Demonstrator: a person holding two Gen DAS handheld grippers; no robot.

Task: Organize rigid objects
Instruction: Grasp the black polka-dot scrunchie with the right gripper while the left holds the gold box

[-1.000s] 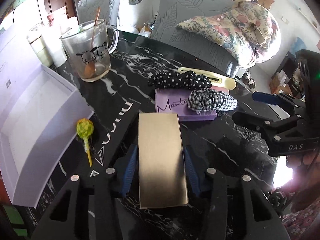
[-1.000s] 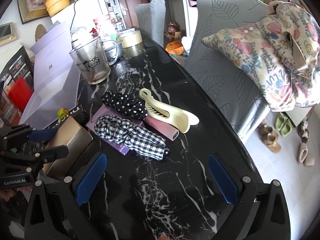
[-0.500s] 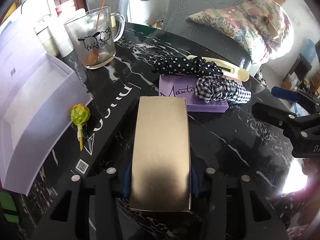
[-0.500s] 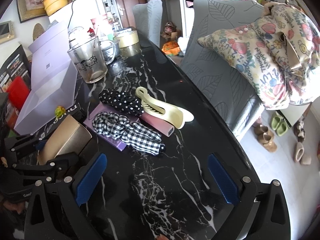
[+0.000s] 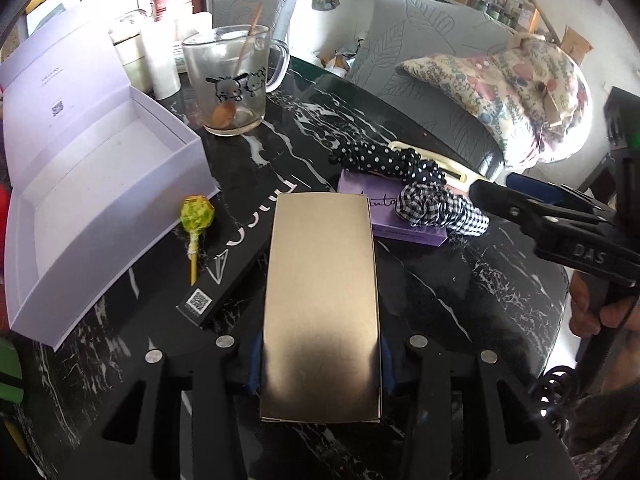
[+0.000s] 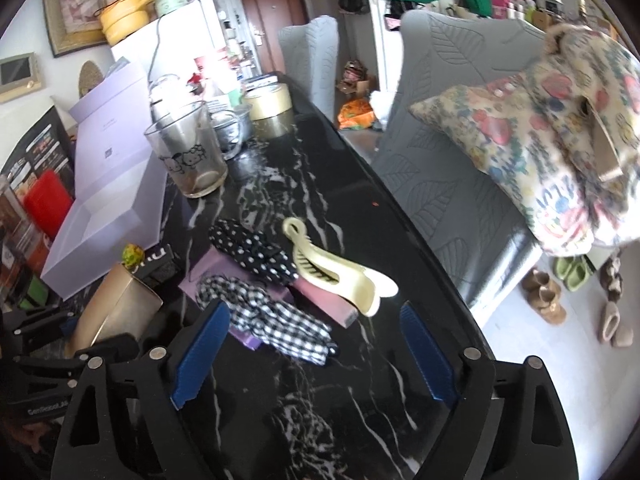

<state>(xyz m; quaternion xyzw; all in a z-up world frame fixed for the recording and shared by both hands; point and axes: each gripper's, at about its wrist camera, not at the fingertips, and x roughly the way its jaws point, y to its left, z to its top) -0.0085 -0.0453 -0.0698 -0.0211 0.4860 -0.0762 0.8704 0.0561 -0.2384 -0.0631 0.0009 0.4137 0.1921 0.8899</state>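
A flat gold box [image 5: 320, 280] sits lengthwise in my left gripper [image 5: 320, 360], which is shut on its long sides just above the black marble table [image 5: 460, 300]. The same gold box [image 6: 116, 308] shows at the left of the right wrist view. My right gripper [image 6: 312, 344] hangs over the table with its jaws closing. A checkered scrunchie [image 6: 280, 320] lies between and just past its blue pads [image 6: 200, 352], untouched. Under the scrunchie is a purple box [image 5: 408, 232]. Beside it lie a polka-dot scrunchie [image 6: 256, 256], a cream hair claw [image 6: 336, 272] and a pink box [image 6: 324, 300].
An open lilac gift box [image 5: 92, 184] stands at the left. Near it are a green lollipop [image 5: 197, 214] and a long black box [image 5: 236, 256]. A glass mug [image 5: 232, 84] and a tape roll [image 6: 270, 108] stand further back. Grey chairs and a patterned bag [image 6: 560, 136] border the table's right edge.
The right gripper's jaws have narrowed and it has come closer to the checkered scrunchie. The left gripper has rolled a little, still holding the gold box.
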